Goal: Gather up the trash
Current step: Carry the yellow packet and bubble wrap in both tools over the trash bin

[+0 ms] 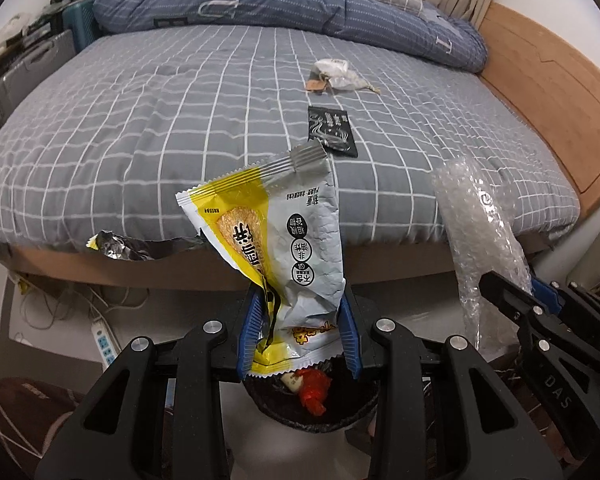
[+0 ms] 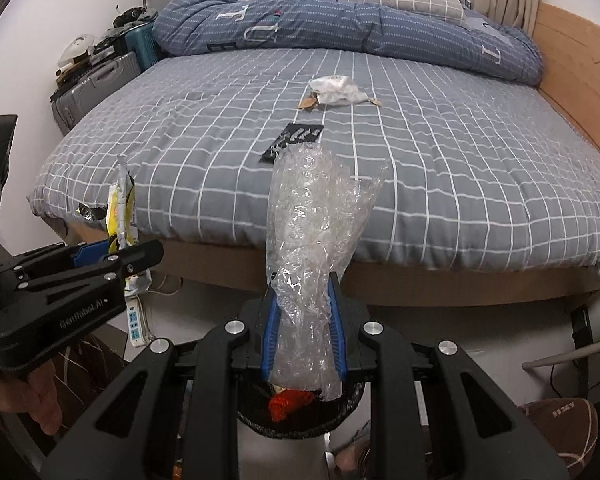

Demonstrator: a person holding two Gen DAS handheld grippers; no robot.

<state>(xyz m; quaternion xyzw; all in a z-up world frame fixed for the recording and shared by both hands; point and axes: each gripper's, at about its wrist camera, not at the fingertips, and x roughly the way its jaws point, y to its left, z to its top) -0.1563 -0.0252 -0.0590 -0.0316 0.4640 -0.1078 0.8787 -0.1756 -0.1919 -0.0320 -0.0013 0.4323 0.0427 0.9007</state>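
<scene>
The left hand-held gripper (image 1: 298,324) squeezes a yellow snack bag (image 1: 276,240). The right hand-held gripper (image 2: 304,332) squeezes bubble wrap (image 2: 312,220). A black packet (image 1: 332,131) lies at 12 o'clock on the bed (image 1: 140,128).

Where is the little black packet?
In both views the black packet lies flat on the checked bed cover, just nearer than the crumpled white wrapper, behind the held yellow snack bag.

The 2 wrist views are aimed forward and downward from beside the bed's foot; the bed (image 1: 180,120) (image 2: 420,160) is shared by both.
</scene>
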